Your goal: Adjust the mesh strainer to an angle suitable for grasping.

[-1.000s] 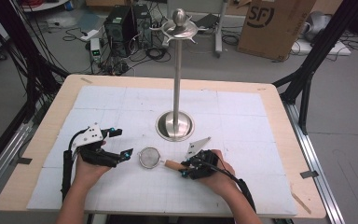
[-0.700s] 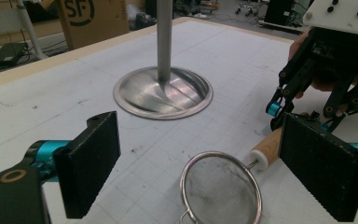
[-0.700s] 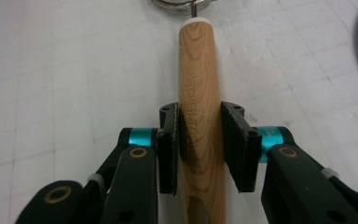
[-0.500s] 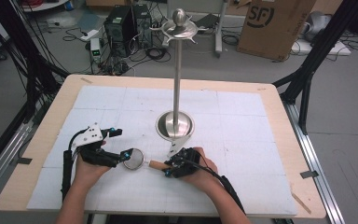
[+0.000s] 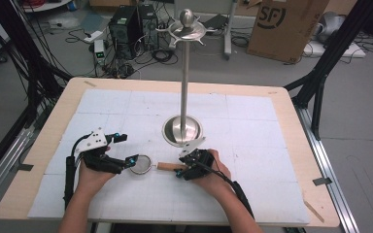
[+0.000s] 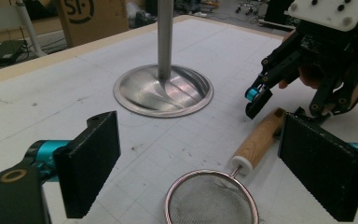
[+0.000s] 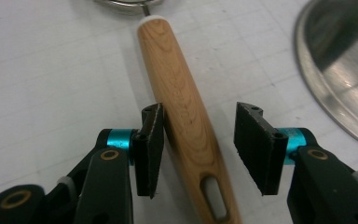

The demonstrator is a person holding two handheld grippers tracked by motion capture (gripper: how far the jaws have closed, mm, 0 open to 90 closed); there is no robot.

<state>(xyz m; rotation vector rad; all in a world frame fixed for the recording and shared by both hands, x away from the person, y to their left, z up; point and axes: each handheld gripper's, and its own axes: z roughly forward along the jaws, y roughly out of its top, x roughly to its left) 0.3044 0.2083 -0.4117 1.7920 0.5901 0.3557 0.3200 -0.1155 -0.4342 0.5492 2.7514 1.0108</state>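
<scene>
Two spread jaws flanking wooden handle (image 7: 186, 121), right tool (image 7: 200, 149).

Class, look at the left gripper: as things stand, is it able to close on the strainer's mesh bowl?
Probably yes. The left gripper has its jaws wide open on either side of the strainer bowl, with nothing between them; the right gripper straddles only the wooden handle.

Left tool (image 5: 126, 161) jaws wide; right tool (image 7: 198, 144) jaws parted.
</scene>
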